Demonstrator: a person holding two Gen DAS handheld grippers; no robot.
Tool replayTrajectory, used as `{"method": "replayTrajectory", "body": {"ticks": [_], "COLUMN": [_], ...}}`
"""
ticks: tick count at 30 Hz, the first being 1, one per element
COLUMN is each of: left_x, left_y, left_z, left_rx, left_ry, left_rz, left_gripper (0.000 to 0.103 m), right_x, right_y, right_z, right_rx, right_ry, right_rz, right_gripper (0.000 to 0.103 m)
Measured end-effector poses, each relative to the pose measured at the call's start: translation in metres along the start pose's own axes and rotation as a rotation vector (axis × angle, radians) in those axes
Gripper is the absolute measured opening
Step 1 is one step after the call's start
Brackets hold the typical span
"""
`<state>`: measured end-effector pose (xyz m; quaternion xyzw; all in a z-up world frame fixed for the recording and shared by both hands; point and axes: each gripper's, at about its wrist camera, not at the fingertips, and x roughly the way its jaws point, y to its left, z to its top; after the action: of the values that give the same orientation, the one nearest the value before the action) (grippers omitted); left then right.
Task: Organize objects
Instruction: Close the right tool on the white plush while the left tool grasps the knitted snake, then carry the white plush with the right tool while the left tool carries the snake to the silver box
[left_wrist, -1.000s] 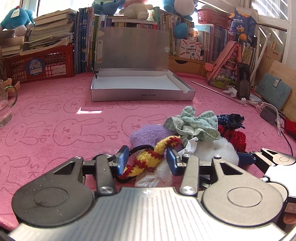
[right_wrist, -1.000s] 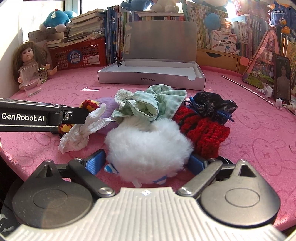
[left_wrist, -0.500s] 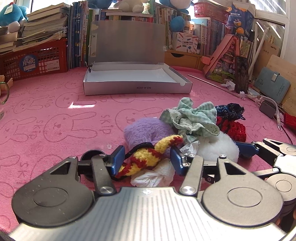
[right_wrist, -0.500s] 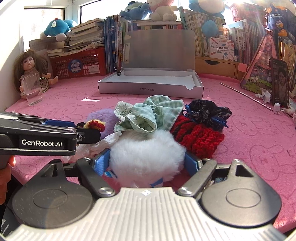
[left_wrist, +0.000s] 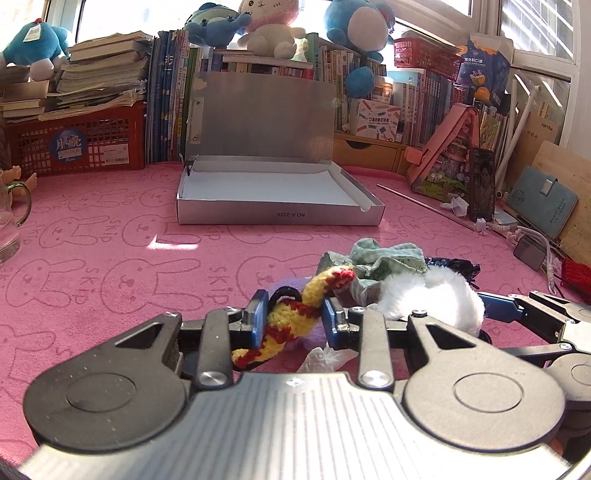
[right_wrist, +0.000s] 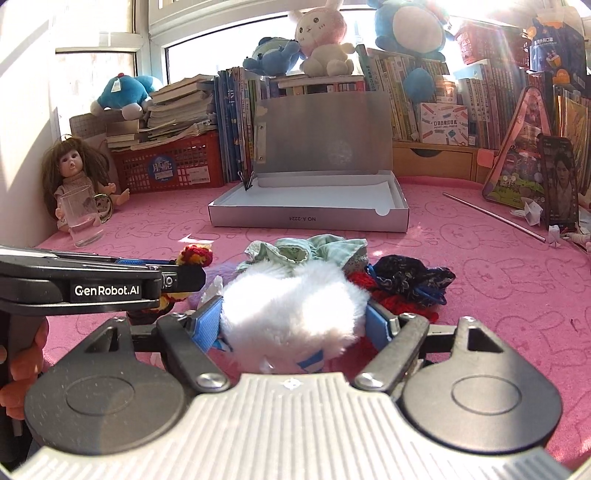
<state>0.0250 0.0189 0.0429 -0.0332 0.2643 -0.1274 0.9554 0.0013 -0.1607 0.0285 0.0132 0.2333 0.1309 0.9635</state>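
My left gripper (left_wrist: 295, 317) is shut on a yellow-and-red crocheted scrunchie (left_wrist: 295, 314) and holds it above the pink cloth. My right gripper (right_wrist: 293, 319) is shut on a white fluffy scrunchie (right_wrist: 291, 310), which also shows in the left wrist view (left_wrist: 436, 295). A green checked scrunchie (right_wrist: 314, 251), a red knitted one (right_wrist: 391, 299), a dark blue one (right_wrist: 410, 277) and a purple fluffy one (left_wrist: 288, 284) lie in a pile just ahead. The open silver box (left_wrist: 277, 216) stands farther back, its lid upright; it also shows in the right wrist view (right_wrist: 306, 218).
A glass cup (right_wrist: 81, 218) and a doll (right_wrist: 74, 173) are at the far left. A red basket (left_wrist: 77, 144), books and plush toys line the back. A phone (right_wrist: 557, 184), a metal rod (right_wrist: 491, 218) and cables (left_wrist: 532, 240) lie at the right.
Both grippers have risen from the pile. The left jaws have closed on the yellow-and-red scrunchie and the right jaws on the white fluffy one, lifting both.
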Motion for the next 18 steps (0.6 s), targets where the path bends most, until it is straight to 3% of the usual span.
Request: {"method": "replayTrajectory", "body": {"ticks": [18], "left_x": [-0.002], "left_y": [0.003], "left_z": [0.012], "left_rx": [-0.016], "left_ry": [-0.019], "left_rz": [0.023], "left_gripper": [0.036], "right_x": [-0.011], "right_y": [-0.023], "right_z": [0.024], "right_rx": [0.04], "right_ry": [-0.057], "right_rz": [-0.052], "right_gripper": [0.079]}}
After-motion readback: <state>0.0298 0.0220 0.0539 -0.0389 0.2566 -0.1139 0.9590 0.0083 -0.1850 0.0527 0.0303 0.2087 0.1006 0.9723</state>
